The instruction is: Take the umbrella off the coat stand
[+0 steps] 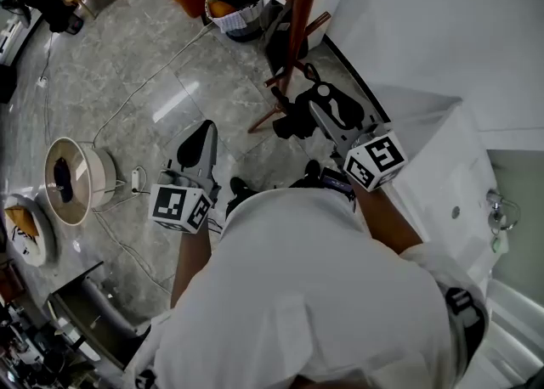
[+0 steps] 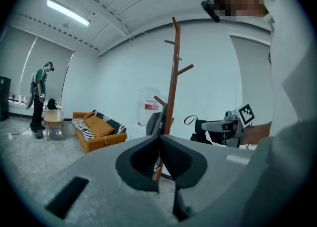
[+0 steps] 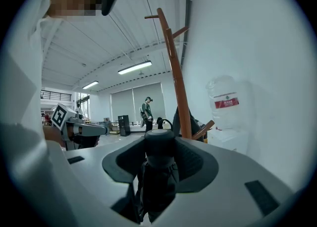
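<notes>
In the head view my right gripper (image 1: 316, 114) is shut on a black folded umbrella (image 1: 293, 121). The umbrella hangs in the air beside the brown wooden coat stand (image 1: 302, 14) and is off its pegs. In the right gripper view the umbrella's round black end (image 3: 159, 145) sits clamped between the pads, with the stand's pole (image 3: 177, 85) just behind. The left gripper view shows the umbrella (image 2: 200, 129) with its strap loop right of the pole (image 2: 173, 87). My left gripper (image 1: 204, 134) is lower left, shut with nothing in it, and its pads (image 2: 148, 159) meet at the tip.
A dark grey garment or bag (image 1: 276, 29) still hangs on the stand. A woven basket (image 1: 236, 1) and an orange sofa (image 2: 96, 131) stand beyond it. A white wall and a water bottle (image 3: 225, 103) are close on the right. A round lamp (image 1: 72, 177) and cable lie left. Another person (image 2: 38, 99) stands far off.
</notes>
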`<state>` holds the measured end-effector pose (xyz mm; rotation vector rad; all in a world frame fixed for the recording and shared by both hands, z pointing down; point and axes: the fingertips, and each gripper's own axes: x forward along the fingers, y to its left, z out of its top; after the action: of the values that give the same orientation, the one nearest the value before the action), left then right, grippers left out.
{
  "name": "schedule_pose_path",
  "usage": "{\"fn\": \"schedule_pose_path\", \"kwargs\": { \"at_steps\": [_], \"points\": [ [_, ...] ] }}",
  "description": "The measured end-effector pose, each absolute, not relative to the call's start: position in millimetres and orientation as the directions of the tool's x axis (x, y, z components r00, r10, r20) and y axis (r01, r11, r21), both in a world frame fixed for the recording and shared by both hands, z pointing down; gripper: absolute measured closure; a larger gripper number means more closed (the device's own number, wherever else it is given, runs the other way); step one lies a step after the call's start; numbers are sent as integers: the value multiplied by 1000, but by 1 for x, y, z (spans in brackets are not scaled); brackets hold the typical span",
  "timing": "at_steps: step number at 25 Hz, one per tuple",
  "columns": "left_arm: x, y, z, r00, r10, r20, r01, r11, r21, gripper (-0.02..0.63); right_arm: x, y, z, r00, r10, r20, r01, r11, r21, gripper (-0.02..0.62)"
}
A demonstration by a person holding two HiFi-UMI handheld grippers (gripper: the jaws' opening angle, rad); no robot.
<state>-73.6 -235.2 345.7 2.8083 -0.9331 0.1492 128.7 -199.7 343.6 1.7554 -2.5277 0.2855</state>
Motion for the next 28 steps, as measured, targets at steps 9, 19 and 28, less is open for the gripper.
{"fn": "schedule_pose_path", "kwargs": {
  "at_steps": [9, 19, 28],
  "points": [
    [-64, -232, 346, 833, -535, 141, -553, -817, 166, 589, 126, -198, 347, -355, -924, 141, -931, 336, -145, 411],
    [-57, -229, 353, 853, -503, 142, -522, -828, 202, 589, 128, -194, 351, -356, -924, 140, -929, 333, -164, 411],
    [-50, -220, 348, 885, -453, 112, -466, -851, 241, 589, 128, -193, 347, -375, -917, 136, -920, 351, -173, 411]
  ]
}}
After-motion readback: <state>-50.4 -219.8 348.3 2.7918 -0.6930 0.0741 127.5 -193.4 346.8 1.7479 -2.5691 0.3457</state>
